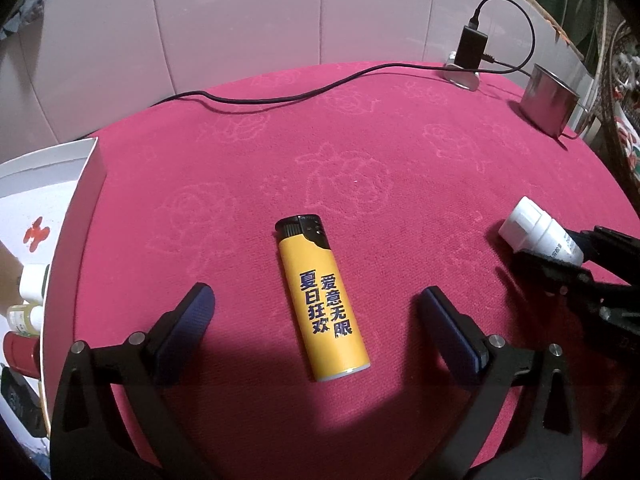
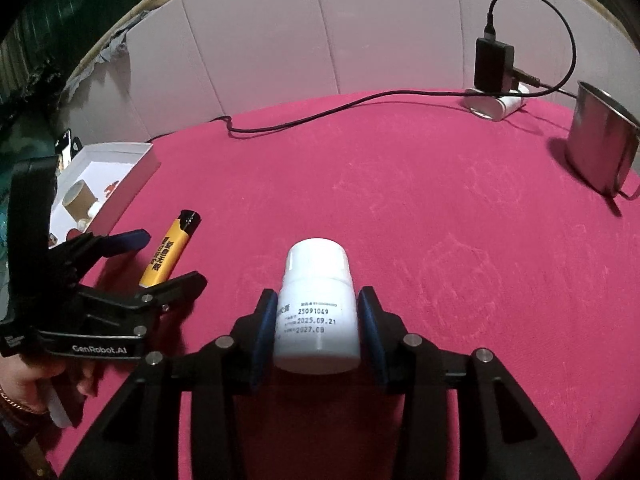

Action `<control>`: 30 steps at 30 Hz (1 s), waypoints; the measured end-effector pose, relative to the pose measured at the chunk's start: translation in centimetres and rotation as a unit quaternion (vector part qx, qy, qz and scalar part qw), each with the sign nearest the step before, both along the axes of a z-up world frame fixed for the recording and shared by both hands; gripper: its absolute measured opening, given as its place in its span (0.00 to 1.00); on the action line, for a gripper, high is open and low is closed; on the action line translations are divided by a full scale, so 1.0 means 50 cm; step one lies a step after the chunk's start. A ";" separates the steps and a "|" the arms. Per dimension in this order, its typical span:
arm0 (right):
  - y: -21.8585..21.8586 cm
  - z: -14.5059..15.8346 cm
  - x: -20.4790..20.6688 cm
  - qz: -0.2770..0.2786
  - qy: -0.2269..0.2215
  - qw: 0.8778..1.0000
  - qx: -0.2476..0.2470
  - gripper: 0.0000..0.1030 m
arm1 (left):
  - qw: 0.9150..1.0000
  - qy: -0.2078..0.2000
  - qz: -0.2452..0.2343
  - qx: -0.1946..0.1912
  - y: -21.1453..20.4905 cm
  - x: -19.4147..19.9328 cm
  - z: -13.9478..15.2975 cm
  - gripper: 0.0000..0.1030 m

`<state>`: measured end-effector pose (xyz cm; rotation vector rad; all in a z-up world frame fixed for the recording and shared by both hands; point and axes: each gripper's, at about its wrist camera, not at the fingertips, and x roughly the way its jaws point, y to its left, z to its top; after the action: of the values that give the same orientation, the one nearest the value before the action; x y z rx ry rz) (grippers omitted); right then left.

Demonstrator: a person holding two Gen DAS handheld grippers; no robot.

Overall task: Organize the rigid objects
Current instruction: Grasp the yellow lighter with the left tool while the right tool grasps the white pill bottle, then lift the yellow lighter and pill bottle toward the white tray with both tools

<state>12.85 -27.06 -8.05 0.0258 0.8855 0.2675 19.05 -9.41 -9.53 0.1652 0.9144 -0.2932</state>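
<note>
Lighter (image 1: pixel 323 298): 1, between wide left tool (image 1: pixel 316 304) fingers | bottle (image 2: pixel 316 308): 1, held by right tool (image 2: pixel 316 322)

A crimson cloth (image 1: pixel 360 128) with a faint rose pattern covers the table. At the far right, a steel mug (image 1: pixel 550 98) stands upright near the cloth's edge. Just left of it, a black charger (image 1: pixel 472 48) sits on a pale base (image 1: pixel 462 74). Its black cable (image 1: pixel 280 98) trails leftward across the far side. Padded pale panels (image 1: pixel 240 20) rise behind.
</note>
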 end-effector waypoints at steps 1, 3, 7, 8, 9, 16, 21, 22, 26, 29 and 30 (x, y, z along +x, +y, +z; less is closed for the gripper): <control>0.011 0.000 -0.001 0.006 -0.001 1.000 -0.010 0.48 | 1.000 0.000 0.000 0.000 0.000 0.000 0.000 1.00; 0.037 -0.001 0.001 0.028 -0.001 0.999 -0.032 0.73 | 1.000 -0.001 0.001 0.001 -0.001 0.000 0.001 1.00; 0.086 -0.011 0.008 0.040 -0.002 0.994 -0.099 0.79 | 1.000 -0.005 0.012 -0.011 0.011 0.001 0.006 0.93; 0.082 -0.011 0.012 0.037 -0.001 0.995 -0.093 0.79 | 1.000 -0.006 0.012 -0.011 0.012 0.001 0.006 0.92; 0.078 -0.011 0.013 0.035 0.000 0.996 -0.088 0.79 | 1.000 -0.006 0.012 -0.009 0.011 0.001 0.005 0.92; 0.058 -0.006 0.009 0.004 -0.010 0.996 -0.093 0.48 | 1.000 -0.017 -0.008 -0.007 -0.001 -0.004 0.009 0.66; 0.058 0.000 0.001 0.001 -0.016 0.995 -0.101 0.35 | 0.999 -0.031 -0.023 0.000 -0.009 -0.012 0.011 0.23; 0.060 0.000 -0.001 0.001 -0.018 0.994 -0.105 0.35 | 0.999 -0.030 -0.022 -0.005 -0.006 -0.009 0.010 0.23; 0.055 0.002 -0.001 -0.004 -0.021 0.994 -0.106 0.35 | 0.999 -0.028 -0.016 -0.016 0.000 -0.004 0.008 0.23; 0.038 0.007 -0.001 -0.022 -0.023 0.995 -0.091 0.35 | 0.999 -0.028 -0.006 -0.024 0.009 -0.003 0.009 0.23; 0.034 0.008 -0.001 -0.025 -0.023 0.996 -0.086 0.35 | 0.999 -0.029 -0.002 -0.026 0.013 -0.003 0.011 0.23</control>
<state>12.78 -25.34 -7.65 -0.1176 0.8575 0.1443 18.89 -8.77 -9.00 0.1270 0.8492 -0.3147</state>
